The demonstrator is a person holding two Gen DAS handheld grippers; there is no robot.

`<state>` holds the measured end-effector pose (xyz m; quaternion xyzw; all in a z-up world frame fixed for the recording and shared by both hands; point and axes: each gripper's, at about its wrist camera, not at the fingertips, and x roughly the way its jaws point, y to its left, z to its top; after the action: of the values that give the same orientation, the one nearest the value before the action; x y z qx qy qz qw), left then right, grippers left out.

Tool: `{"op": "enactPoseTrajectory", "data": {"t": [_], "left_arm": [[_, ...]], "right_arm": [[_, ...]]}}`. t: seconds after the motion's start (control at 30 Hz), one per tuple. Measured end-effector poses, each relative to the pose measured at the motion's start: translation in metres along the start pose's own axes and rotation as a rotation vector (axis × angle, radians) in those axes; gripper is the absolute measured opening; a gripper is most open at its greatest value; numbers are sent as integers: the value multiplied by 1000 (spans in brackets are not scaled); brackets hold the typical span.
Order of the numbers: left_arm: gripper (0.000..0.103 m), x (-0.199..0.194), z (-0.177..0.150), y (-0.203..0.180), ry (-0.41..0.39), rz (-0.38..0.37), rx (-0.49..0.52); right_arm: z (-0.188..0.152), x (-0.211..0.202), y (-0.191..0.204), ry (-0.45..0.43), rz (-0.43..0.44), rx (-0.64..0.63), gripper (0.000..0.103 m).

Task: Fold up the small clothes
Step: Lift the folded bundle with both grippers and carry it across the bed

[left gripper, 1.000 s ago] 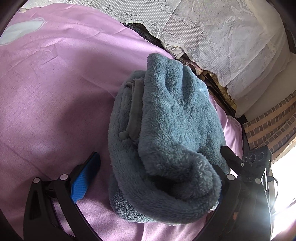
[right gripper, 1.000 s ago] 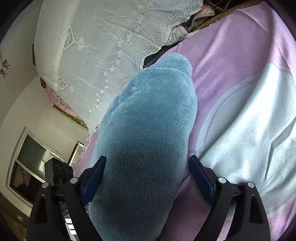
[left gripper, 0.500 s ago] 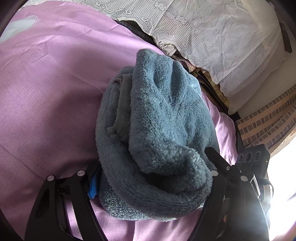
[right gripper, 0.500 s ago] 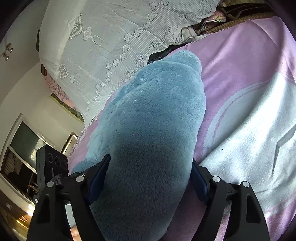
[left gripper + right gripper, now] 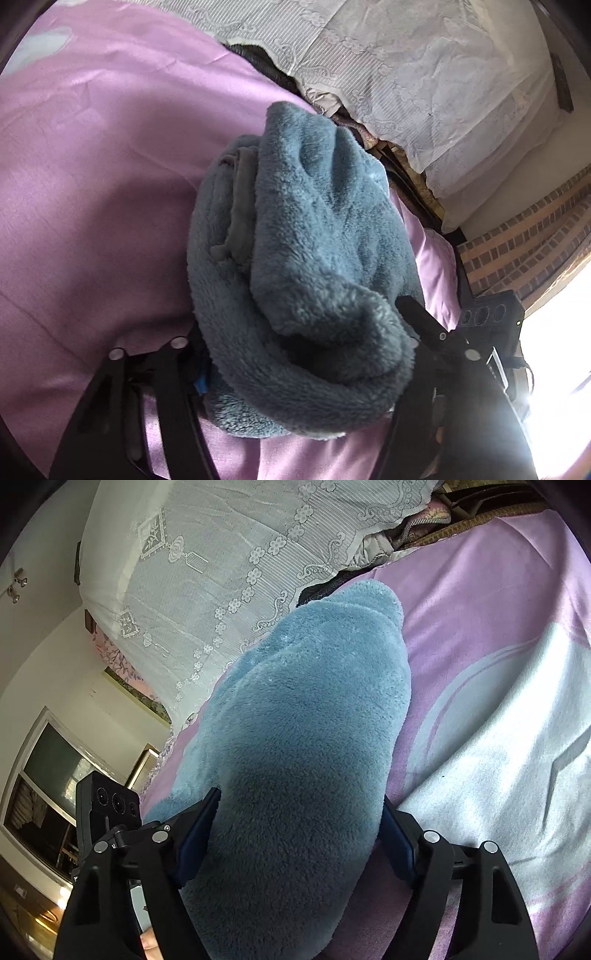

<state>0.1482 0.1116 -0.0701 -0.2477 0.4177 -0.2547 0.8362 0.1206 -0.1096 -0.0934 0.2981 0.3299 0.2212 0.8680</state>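
Note:
A folded blue-grey fleece garment (image 5: 314,229) lies in a thick bundle on the pink bedsheet (image 5: 92,166). My left gripper (image 5: 301,336) straddles its near end. The jaws are closing, and both fingers sink into the pile, so the blue pad (image 5: 201,382) is nearly buried. From the opposite end, my right gripper (image 5: 300,801) is also closing around the fleece garment (image 5: 303,720). Its dark blue pads (image 5: 197,834) touch both flanks. Each view shows the other gripper's camera box (image 5: 110,805) past the bundle.
A white lace cover (image 5: 221,572) drapes over bedding along the far side of the bed. A white pattern (image 5: 498,757) crosses the sheet on the right. A brick wall (image 5: 524,243) and a bright window stand past the bed's edge. A fingertip (image 5: 149,941) shows at the bottom.
My left jaws have narrowed from wide apart to squeezing the bundle's end, and the blue pad has vanished into the fleece. The right jaws have drawn in until their pads meet the garment.

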Motion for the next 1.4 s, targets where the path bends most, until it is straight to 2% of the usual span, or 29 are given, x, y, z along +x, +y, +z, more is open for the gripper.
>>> {"op": "enactPoseTrajectory", "data": {"t": [0.1, 0.37, 0.6, 1.0, 1.2, 1.4], "left_arm": [[50, -5, -2, -10, -28, 35, 54], [48, -21, -9, -25, -88, 100, 143], [48, -33, -23, -49, -133, 226, 256], [48, -64, -50, -66, -182, 345, 327], [48, -110, -70, -71, -261, 393, 339], [48, -187, -83, -51, -335, 441, 298]], "right_arm": [[-3, -4, 7, -21, -11, -36, 73], [-10, -16, 23, -66, -39, -137, 71], [-17, -25, 30, -73, -66, -164, 71], [-37, -39, 53, -73, -55, -192, 71], [-54, -48, 88, -59, 15, -212, 71], [-77, -44, 162, -23, 129, -291, 70]]}}
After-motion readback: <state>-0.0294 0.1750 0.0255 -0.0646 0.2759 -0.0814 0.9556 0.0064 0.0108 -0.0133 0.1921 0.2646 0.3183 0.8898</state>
